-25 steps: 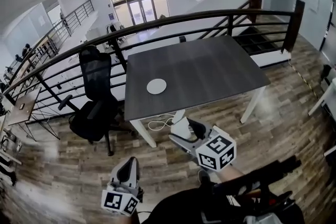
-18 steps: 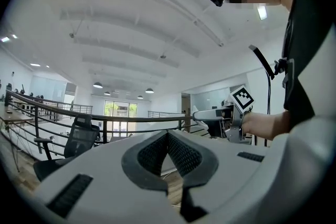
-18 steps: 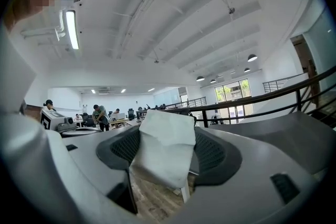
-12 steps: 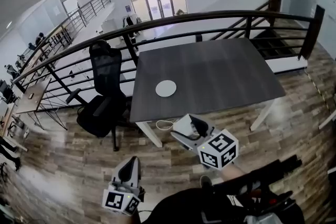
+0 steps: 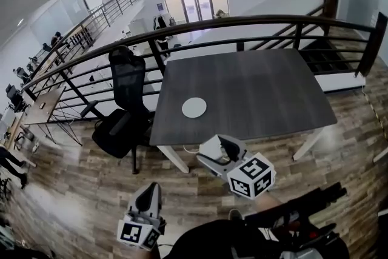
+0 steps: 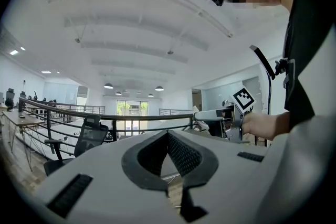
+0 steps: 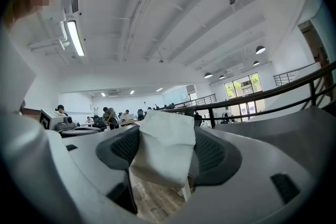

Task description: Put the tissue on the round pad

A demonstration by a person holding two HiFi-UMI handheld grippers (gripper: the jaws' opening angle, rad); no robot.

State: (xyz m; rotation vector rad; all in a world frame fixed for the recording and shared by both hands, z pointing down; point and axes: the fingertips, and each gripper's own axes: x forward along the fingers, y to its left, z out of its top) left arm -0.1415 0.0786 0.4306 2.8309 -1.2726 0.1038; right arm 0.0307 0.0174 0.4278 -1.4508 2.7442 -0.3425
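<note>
The round pad [image 5: 194,107] lies on the desk [image 5: 260,88] near its front-left corner. An office chair [image 5: 124,109] stands left of the desk, a railing [image 5: 242,22] behind both. The right gripper [image 5: 218,146], with the tissue [image 7: 163,147] between its jaws, hangs before the desk's front edge, probably short of it. The left gripper [image 5: 150,190] is nearer the person, to the left.

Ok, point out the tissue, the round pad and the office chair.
tissue [image 7: 164,148], right gripper view, middle of the folded white sheet.
round pad [image 5: 194,107], head view, centre of the white disc.
office chair [image 5: 128,79], head view, on its black backrest.
</note>
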